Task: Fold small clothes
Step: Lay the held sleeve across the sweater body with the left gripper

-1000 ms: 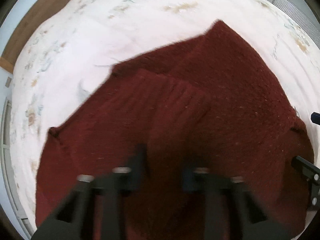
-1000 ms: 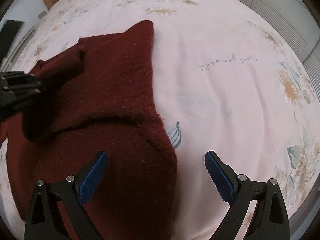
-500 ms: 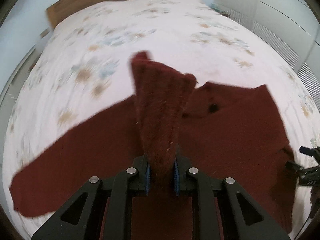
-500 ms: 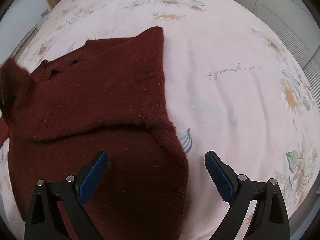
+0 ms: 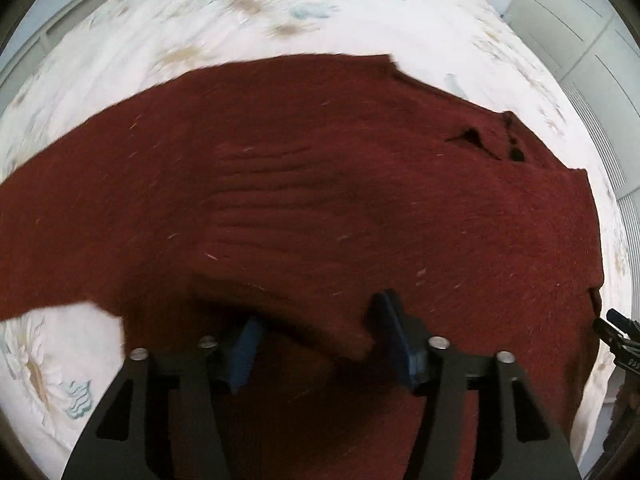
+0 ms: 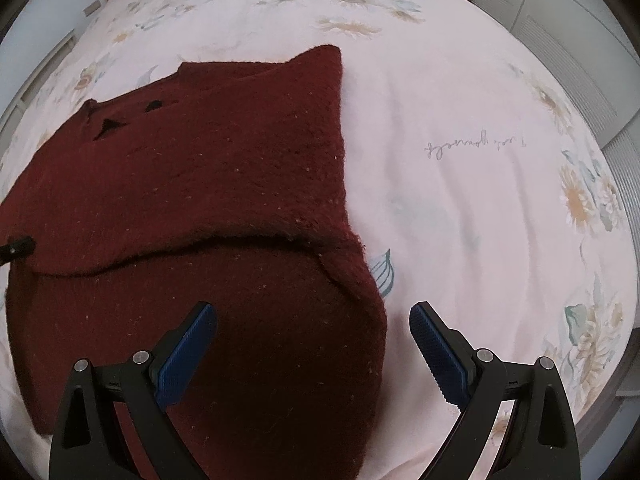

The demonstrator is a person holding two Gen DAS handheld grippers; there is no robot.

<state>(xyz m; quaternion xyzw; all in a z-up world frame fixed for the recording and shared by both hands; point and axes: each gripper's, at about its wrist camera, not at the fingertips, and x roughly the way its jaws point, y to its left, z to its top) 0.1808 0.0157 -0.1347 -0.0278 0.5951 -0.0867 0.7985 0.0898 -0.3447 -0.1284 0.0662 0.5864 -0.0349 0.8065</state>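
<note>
Left wrist view
Sweater: a dark red knitted sweater [image 5: 320, 184] lies spread out on the bed and fills most of this view.
Cuff: a ribbed cuff [image 5: 272, 200] rests on top of the red body.
Left gripper: the left gripper [image 5: 320, 340] sits low over the sweater with its two blue pads apart. A fold of red knit lies between them, but the pads do not pinch it, so it holds nothing.
Left pads: the blue pads [image 5: 394, 336] are a bit blurry.
Bed cover: the pale flowered bed cover [image 5: 280, 12] shows above the sweater and at the lower left.
Other tool: the tip of the right gripper [image 5: 618, 338] peeks in at the right edge.
Cupboards: white cupboards [image 5: 580, 40] stand past the bed.

Right wrist view
Sweater here: the sweater [image 6: 208, 184] lies on the left side of the bed, with one layer folded over another and a fold edge running across it.
Right gripper: the right gripper [image 6: 312, 344] is wide open and holds nothing. Its left pad is over the sweater and its right pad is over the bare cover.
Bed cover here: the cover [image 6: 460, 208] has flowers and a line of grey writing [image 6: 476, 146].
</note>
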